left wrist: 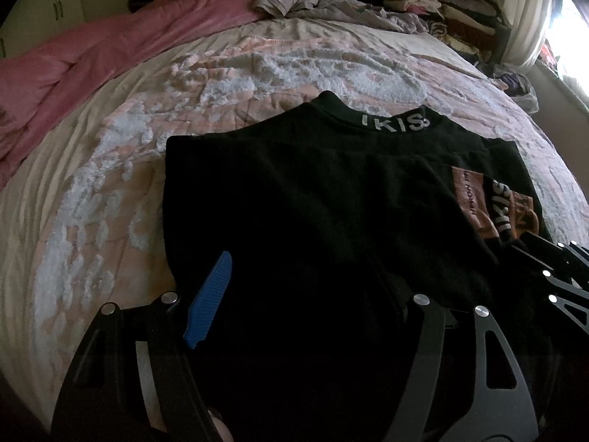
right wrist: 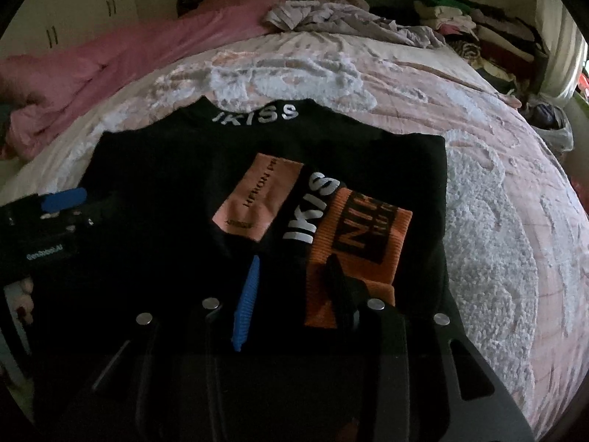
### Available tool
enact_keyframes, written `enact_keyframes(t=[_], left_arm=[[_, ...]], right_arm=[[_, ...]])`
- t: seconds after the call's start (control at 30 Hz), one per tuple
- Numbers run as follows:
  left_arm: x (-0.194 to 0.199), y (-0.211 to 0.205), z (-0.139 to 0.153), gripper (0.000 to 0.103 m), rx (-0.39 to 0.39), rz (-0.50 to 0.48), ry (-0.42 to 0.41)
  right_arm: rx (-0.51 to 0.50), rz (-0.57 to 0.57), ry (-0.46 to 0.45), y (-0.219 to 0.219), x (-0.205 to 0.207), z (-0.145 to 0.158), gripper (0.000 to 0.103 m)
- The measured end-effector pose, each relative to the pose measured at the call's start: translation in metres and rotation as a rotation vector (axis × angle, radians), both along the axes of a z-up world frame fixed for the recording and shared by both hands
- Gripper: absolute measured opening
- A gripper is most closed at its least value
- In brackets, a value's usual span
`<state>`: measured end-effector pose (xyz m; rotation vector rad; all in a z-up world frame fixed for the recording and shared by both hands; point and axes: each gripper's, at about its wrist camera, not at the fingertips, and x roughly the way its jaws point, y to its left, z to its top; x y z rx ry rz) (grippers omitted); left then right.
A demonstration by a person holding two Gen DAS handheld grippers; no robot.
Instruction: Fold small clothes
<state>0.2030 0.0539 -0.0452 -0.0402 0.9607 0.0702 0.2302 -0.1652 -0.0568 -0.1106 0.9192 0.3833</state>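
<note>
A small black sweater (left wrist: 313, 191) with white "IKISS" on its collar lies flat on the bed, sleeves folded in over the body. It also shows in the right wrist view (right wrist: 165, 191), with a pink patch (right wrist: 257, 195) and an orange cuff (right wrist: 357, 235) on top. My left gripper (left wrist: 294, 294) is open over the sweater's near left hem; its blue pad (left wrist: 210, 302) shows, the other is lost against the black cloth. My right gripper (right wrist: 291, 287) is open over the near right hem, one blue pad (right wrist: 246, 305) visible, the dark finger (right wrist: 340, 291) over the orange cuff.
The bed has a pink and white textured bedspread (left wrist: 221, 73). A pink duvet (left wrist: 92, 59) lies at the far left, crumpled lilac laundry (left wrist: 313, 0) at the head, and stacked folded clothes (left wrist: 441, 3) at the far right by a curtain (left wrist: 526, 18).
</note>
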Motion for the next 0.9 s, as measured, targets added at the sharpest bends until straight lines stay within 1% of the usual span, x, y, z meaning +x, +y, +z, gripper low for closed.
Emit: enact_keyframes(t=[0.13, 0.23, 0.3, 0.33, 0.4, 0.47, 0.67, 0.77, 0.8, 0.83, 0.9], left_arm=[[-0.004, 0.001, 0.004, 0.064, -0.013, 0.001, -0.006], [-0.009, 0.001, 0.009, 0.066, -0.02, 0.0, -0.015], [-0.012, 0.001, 0.014, 0.066, -0.026, -0.003, -0.022], [-0.014, 0.0, 0.016, 0.066, -0.028, -0.004, -0.026], [-0.017, 0.0, 0.02, 0.073, -0.03, -0.004, -0.034], [-0.021, -0.001, 0.025, 0.073, -0.031, -0.007, -0.043], [-0.032, -0.001, 0.038, 0.087, -0.026, -0.008, -0.064], [-0.039, 0.0, 0.043, 0.087, -0.021, -0.006, -0.074], [-0.042, 0.0, 0.045, 0.091, -0.025, -0.005, -0.077], [-0.044, 0.001, 0.046, 0.093, -0.025, -0.004, -0.079], [-0.05, 0.001, 0.05, 0.093, -0.023, -0.003, -0.088]], right_arm=[[0.014, 0.002, -0.034, 0.001, -0.008, 0.011, 0.049], [0.019, -0.002, -0.053, 0.002, -0.014, 0.019, 0.058], [0.029, -0.009, -0.069, 0.001, -0.019, 0.025, 0.07], [0.035, -0.011, -0.076, 0.0, -0.021, 0.028, 0.072], [0.039, -0.013, -0.093, -0.001, -0.025, 0.033, 0.084], [0.042, -0.016, -0.106, -0.002, -0.029, 0.038, 0.088], [0.055, -0.028, -0.133, -0.005, -0.039, 0.05, 0.09], [0.059, -0.029, -0.143, -0.008, -0.045, 0.054, 0.09], [0.06, -0.029, -0.145, -0.008, -0.046, 0.055, 0.09], [0.062, -0.028, -0.146, -0.008, -0.048, 0.057, 0.09], [0.065, -0.027, -0.152, -0.009, -0.053, 0.06, 0.09]])
